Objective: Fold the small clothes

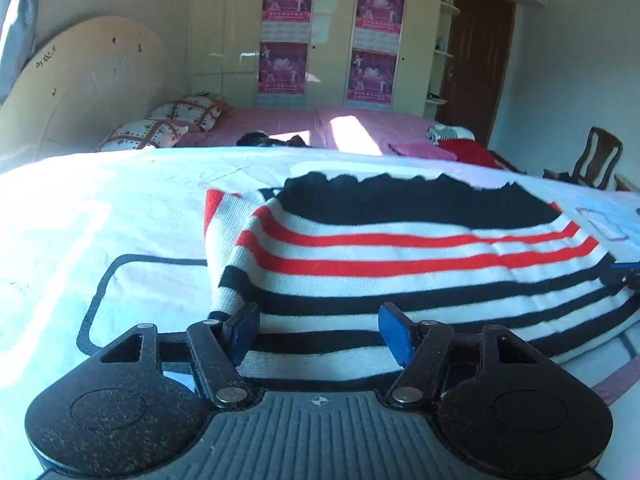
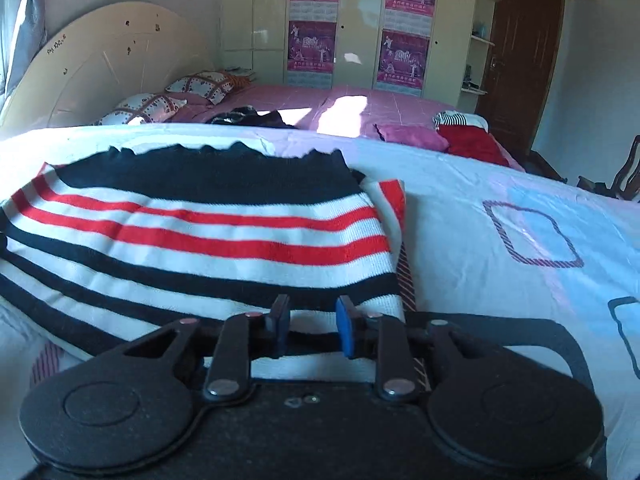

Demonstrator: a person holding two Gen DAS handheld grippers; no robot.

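Your striped knit sweater (image 1: 400, 264), white with red and navy bands, lies on the white printed bedsheet (image 1: 100, 208), its long axis running side to side across both views. Stripes run along that axis; the solid navy band with the wavy edge faces away from you, toward the cream wardrobe (image 1: 320, 32). One side is folded in: a red-edged flap shows beyond the left end in the left wrist view.

Your left gripper (image 1: 320, 332) sits at the sweater's near left edge, blue pads apart, fabric between them, not pinched. Your right gripper (image 2: 312, 328) is at the near right corner, jaws narrower yet still parted, hem between them, no visible clamp
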